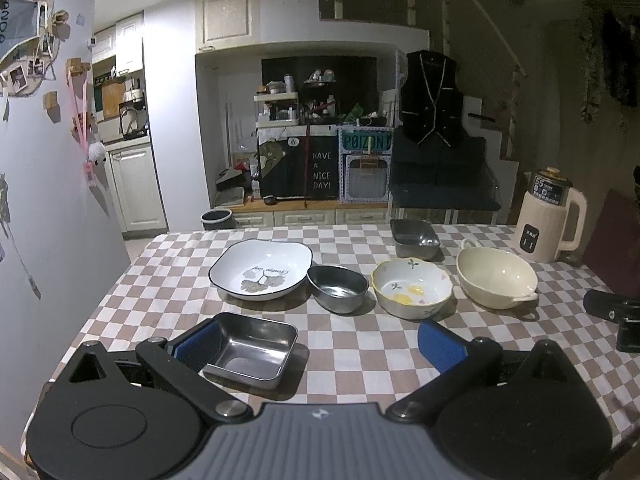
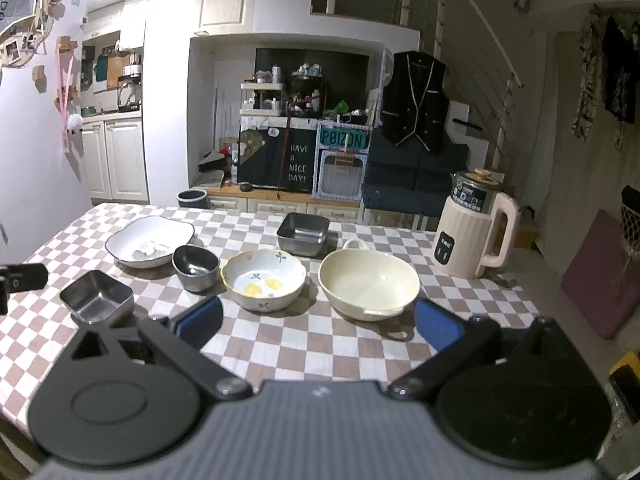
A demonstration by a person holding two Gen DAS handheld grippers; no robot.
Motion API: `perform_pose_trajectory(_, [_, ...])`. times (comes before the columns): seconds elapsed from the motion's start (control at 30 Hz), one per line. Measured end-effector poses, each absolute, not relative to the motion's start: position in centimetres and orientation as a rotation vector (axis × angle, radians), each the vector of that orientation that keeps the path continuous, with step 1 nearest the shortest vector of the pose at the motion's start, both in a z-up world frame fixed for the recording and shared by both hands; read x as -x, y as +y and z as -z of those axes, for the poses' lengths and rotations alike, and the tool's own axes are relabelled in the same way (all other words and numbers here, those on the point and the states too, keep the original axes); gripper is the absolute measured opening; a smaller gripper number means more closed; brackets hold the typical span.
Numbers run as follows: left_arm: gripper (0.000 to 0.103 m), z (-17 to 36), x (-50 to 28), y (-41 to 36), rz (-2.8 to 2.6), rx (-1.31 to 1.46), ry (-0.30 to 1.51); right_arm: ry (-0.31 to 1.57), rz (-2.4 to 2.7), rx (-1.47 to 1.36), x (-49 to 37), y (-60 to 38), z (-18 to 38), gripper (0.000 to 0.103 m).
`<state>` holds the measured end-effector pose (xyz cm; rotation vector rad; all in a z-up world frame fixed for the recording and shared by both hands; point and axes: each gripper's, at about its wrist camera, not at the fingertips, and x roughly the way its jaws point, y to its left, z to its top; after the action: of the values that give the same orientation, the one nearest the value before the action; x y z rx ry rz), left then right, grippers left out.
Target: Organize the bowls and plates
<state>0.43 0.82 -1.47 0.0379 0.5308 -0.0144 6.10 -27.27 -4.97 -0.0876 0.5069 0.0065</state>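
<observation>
Left gripper [image 1: 320,344] gapes wide, its left pad overlapping the near rectangular steel tray [image 1: 250,350]. Right gripper [image 2: 318,322] gapes too, behind the cream handled bowl [image 2: 368,284].

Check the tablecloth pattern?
Brown-and-white checks on the tablecloth; clearest in the left wrist view.

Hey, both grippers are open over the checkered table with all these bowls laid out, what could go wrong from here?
1. The left gripper has one pad at the rim of the near rectangular steel tray; closing may push the tray sideways rather than grip it.
2. The round steel bowl sits close between the white square plate with a dark rim and the scalloped floral ceramic bowl; lifting either could knock it.
3. The cream two-handled bowl stands near the cream electric kettle; a wide swing might hit it.
</observation>
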Motion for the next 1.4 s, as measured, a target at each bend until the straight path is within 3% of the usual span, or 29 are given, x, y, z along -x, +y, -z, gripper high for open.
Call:
perform_pose_trajectory(0.5, [0.103,2.8,-7.6,3.5,-0.08,0.008,0.62,0.618,-0.073,0.046,-13.3,-25.5,5.8,0.103])
perform_pose_trajectory(0.77, [0.103,1.5,-11.5,4.8,-0.056,-0.005,0.592,0.568,-0.169,0.039,-18.7,-24.1,4.7,0.103])
perform_pose_trajectory(1.1, [0.103,-0.6,-18.6,7.7,-0.051,-0.079,0.458,0.551,-0.328,-0.107,-28.7,-20.6,4.2,0.103])
perform_pose_trajectory(1.4, [0.103,2.1,-27.7,12.2,0.006,-0.101,0.523,0.673,-0.434,-0.241,-39.0,-16.4,8.0,0.103])
